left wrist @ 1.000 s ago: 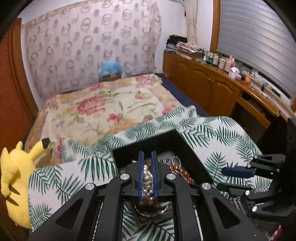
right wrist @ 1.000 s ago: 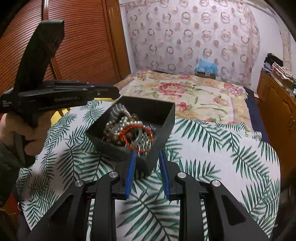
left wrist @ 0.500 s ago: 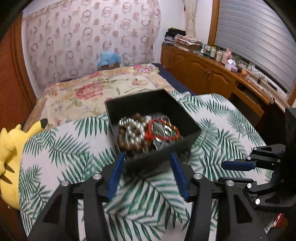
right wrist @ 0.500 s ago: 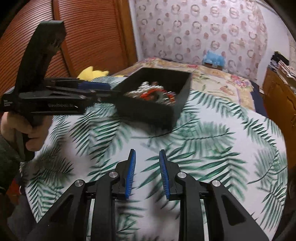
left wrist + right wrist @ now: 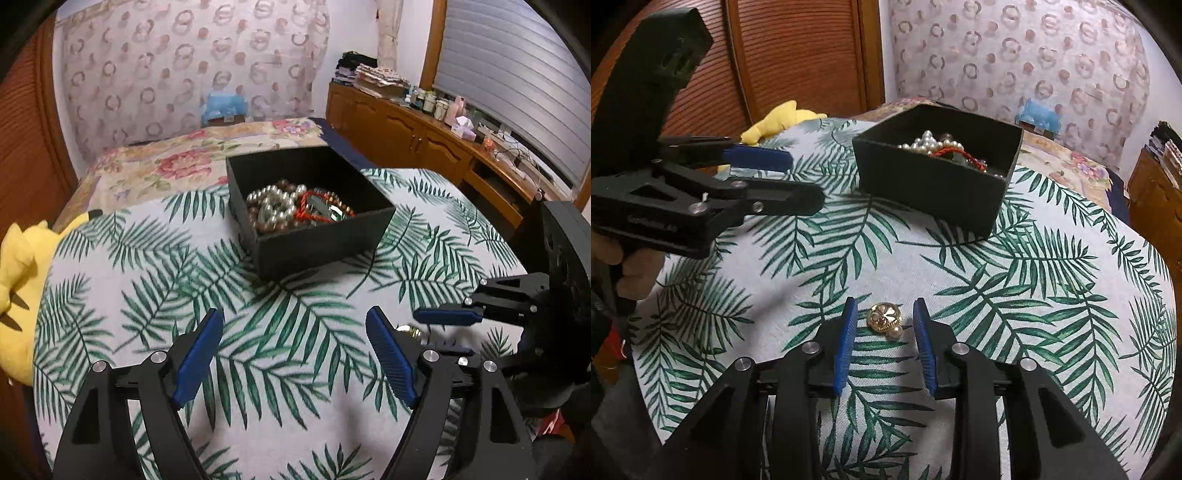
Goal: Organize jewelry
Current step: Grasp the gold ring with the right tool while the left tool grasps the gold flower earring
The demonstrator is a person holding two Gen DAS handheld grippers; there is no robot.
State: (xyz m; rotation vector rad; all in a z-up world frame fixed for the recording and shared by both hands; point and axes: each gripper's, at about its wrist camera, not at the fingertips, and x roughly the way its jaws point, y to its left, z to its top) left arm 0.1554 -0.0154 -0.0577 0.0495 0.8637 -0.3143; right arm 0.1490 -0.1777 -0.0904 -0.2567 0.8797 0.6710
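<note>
A black open box (image 5: 325, 240) (image 5: 923, 192) stands on the palm-leaf cloth, filled with pearl beads (image 5: 271, 208), brown beads and a red cord bracelet (image 5: 317, 210). My left gripper (image 5: 295, 325) is wide open and empty, well back from the box; it shows at left in the right wrist view (image 5: 783, 177). A gold flower brooch with a pearl (image 5: 885, 320) lies on the cloth between the fingers of my right gripper (image 5: 885, 314), which is open around it, not touching. In the left wrist view the right gripper (image 5: 443, 328) is at right, with the brooch (image 5: 408, 329) partly hidden.
The round table (image 5: 1071, 295) is covered in the leaf cloth. A yellow plush toy (image 5: 18, 280) sits at its left edge. A bed with a floral cover (image 5: 192, 162) lies behind, wooden cabinets (image 5: 406, 136) to the right, a slatted wooden door (image 5: 798, 55) to the left.
My left gripper let go of the pearl beads into the box, opened wide and pulled back. My right gripper moved back and down around the brooch.
</note>
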